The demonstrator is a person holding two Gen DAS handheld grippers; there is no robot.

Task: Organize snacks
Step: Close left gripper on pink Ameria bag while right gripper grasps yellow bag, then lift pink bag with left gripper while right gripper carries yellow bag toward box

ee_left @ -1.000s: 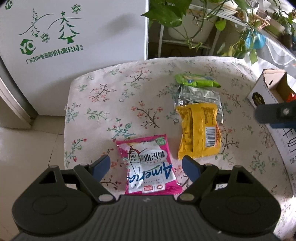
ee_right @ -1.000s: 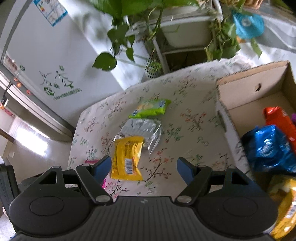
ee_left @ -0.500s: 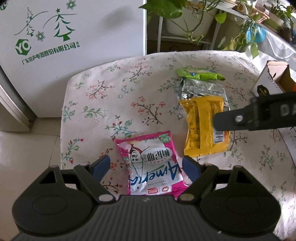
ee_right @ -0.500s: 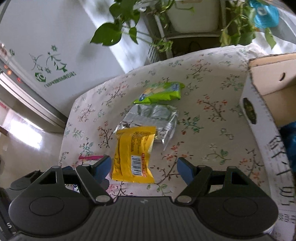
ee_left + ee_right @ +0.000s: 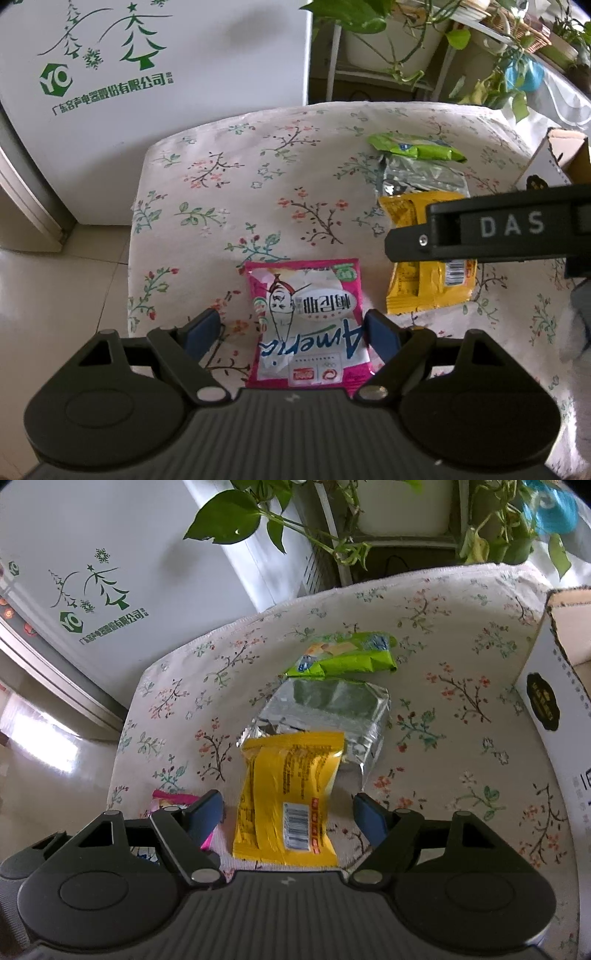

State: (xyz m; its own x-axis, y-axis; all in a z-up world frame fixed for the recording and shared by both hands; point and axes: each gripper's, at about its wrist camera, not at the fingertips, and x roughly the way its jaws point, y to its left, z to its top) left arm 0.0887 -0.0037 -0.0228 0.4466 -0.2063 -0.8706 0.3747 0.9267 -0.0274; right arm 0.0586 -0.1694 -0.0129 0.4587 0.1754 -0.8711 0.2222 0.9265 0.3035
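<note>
Right gripper [image 5: 288, 814] – jaws spread, straddling yellow packet [image 5: 290, 794], poised for pickup. Left gripper [image 5: 291, 332] likewise parted around pink packet [image 5: 308, 325] – cardboard box [image 5: 554, 701] right, likely destination.

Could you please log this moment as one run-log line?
left gripper: open, over pink packet | right gripper: open, over yellow packet | box: right | nothing grasped

The right tool [image 5: 288, 814] has swung left from the box [image 5: 554, 686] to straddle the yellow packet [image 5: 288, 794].
</note>
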